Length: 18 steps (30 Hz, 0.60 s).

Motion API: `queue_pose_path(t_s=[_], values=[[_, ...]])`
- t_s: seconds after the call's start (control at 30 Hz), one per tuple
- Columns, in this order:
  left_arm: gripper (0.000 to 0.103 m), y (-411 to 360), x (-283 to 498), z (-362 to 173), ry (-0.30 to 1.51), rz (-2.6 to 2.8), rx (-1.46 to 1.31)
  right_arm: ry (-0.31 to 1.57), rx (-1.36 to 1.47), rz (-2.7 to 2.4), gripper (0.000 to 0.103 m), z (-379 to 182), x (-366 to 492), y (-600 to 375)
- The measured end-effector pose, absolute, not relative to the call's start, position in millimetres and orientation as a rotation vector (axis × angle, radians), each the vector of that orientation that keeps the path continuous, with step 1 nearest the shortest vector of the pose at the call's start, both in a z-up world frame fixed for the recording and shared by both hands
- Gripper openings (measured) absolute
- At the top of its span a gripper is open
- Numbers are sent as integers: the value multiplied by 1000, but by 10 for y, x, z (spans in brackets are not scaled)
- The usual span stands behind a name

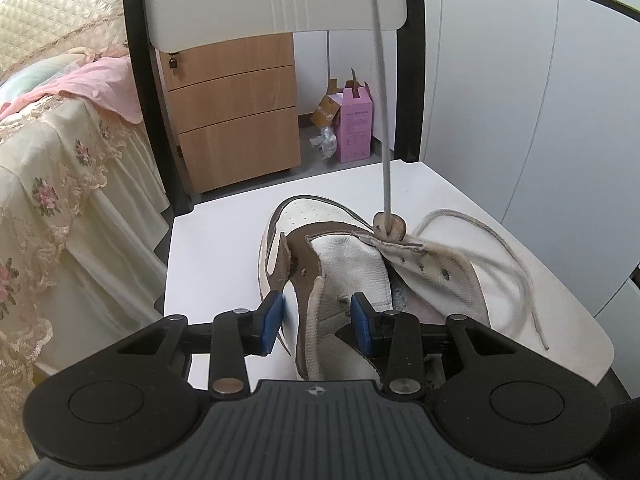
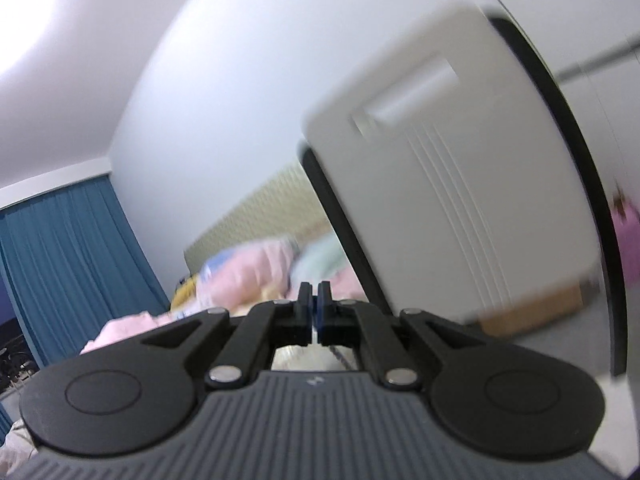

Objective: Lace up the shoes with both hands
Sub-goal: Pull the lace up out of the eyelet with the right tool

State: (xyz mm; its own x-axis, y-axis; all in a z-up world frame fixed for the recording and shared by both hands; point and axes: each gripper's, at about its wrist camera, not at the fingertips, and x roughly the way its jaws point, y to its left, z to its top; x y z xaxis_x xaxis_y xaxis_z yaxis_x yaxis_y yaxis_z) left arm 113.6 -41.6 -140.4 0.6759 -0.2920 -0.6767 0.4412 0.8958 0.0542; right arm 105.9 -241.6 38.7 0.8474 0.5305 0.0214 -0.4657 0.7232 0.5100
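Shoe (image 1: pixel 336 276) lies on the chair seat (image 1: pixel 216 248), collar clamped in the left gripper (image 1: pixel 318 320) fingers; lace (image 1: pixel 382 120) runs taut toward twelve o'clock. Right gripper (image 2: pixel 313 300), fingers together, should pull steadily, straight up.

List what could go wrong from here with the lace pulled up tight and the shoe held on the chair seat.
1. The taut lace runs straight up from a front eyelet; more pull could tip or lift the shoe if the left gripper, clamped on one collar edge, slips.
2. The right gripper shows no lace beyond its shut tips, so its hold may be thin.
3. The loose lace end hangs near the chair seat edge and could snag.
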Motion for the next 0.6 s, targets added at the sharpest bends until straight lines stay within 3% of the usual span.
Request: queue_pose_path(t_s=[0.6], values=[[42,-438,1127,-1384,732,-410,213,-198,417,531,3,2155,968,-2209]])
